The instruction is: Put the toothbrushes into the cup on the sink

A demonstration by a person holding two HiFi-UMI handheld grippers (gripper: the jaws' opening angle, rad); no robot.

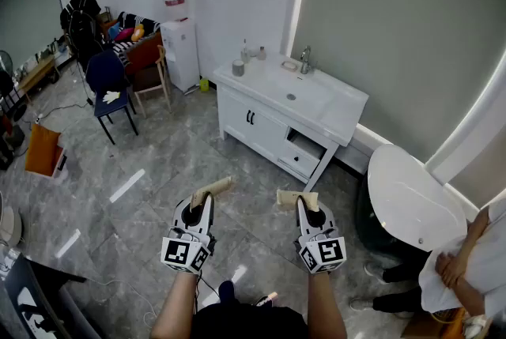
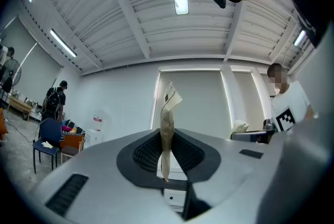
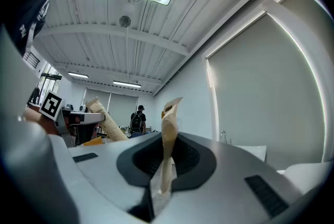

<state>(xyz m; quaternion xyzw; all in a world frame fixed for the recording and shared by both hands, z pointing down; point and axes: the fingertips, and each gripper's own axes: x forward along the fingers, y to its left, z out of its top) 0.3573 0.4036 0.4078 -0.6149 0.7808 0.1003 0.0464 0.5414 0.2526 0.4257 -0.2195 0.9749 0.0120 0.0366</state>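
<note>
Grip shut both sides: left tongs (image 1: 204, 204) pinch one wrapped toothbrush (image 1: 215, 187), right tongs (image 1: 303, 208) a second toothbrush (image 1: 293, 197), presumably for carrying; cup (image 1: 238, 68) sits on sink counter (image 1: 334, 105), well apart.

The left gripper (image 2: 166, 157) and right gripper (image 3: 165, 165) have matt grey plastic shells; the toothbrushes (image 2: 168, 113) wear crinkled tan paper; the floor (image 1: 158, 163) is glossy stone-look tile; the sink (image 1: 316, 96) is smooth white
</note>
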